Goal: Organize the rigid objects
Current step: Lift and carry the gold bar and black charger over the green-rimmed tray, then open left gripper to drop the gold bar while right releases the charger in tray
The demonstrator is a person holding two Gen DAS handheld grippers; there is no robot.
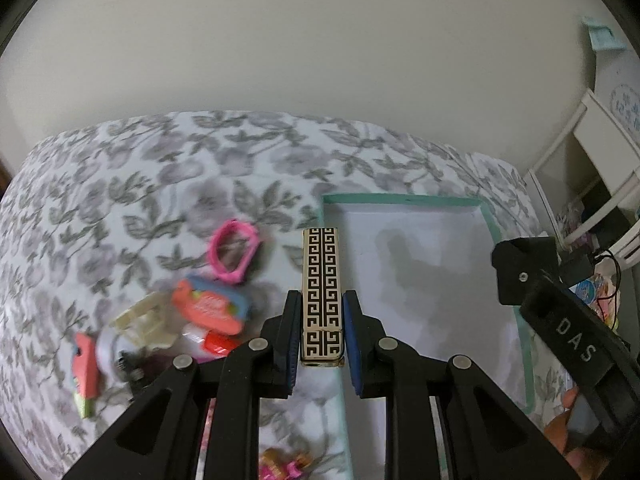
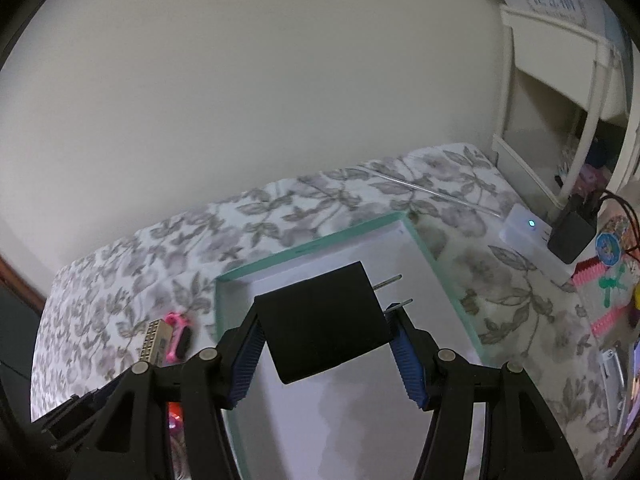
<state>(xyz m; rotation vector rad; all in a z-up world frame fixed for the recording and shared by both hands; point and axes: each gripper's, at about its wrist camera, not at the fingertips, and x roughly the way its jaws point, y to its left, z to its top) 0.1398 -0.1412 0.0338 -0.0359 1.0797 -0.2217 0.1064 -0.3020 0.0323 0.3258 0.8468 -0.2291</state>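
My left gripper [image 1: 321,308] is shut on a slim rectangular case with a black-and-cream key pattern [image 1: 321,292], held above the bed at the left rim of a shallow white box with a teal rim [image 1: 404,199]. My right gripper [image 2: 326,334] is shut on a black plug adapter [image 2: 324,322] with two metal prongs, held above the same box [image 2: 312,249]. The patterned case also shows in the right wrist view [image 2: 154,340]. The right gripper's body shows at the right of the left wrist view [image 1: 560,312].
A pile of small items lies on the floral bedspread [image 1: 120,184] left of the box: a pink ring [image 1: 234,254], an orange-and-blue case [image 1: 210,304], a cream clip [image 1: 140,320], an orange toy [image 1: 85,372]. A white device [image 2: 528,232] and toys sit at the right.
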